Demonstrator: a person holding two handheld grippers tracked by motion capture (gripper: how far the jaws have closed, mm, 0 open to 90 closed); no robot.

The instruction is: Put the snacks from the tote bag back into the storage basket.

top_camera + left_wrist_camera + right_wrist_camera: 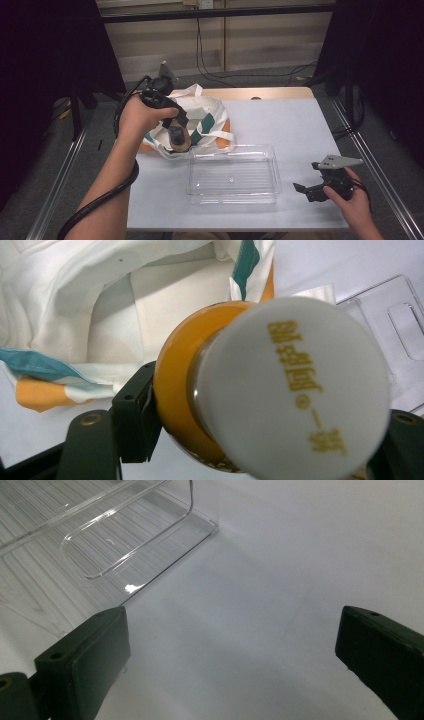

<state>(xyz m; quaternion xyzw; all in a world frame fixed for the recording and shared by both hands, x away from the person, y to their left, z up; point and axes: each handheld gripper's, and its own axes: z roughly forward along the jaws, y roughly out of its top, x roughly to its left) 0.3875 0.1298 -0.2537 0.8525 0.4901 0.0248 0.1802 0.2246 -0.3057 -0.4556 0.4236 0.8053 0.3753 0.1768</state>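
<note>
Centre-left of the high view, the left gripper [176, 131] clamps an orange bottle [182, 395] below its white cap [295, 390]; smooth, rigid, likely slippery. Lower right, the right gripper [306, 191] gapes empty.

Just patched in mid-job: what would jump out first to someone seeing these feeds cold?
The left tool, raised over the tote bag at the table's far left, is clamped on an orange jar with a white cap bearing gold characters. A clear tray sits at the near middle, nothing in it. The right tool rests open beside the tray's right side, holding nothing.
</note>
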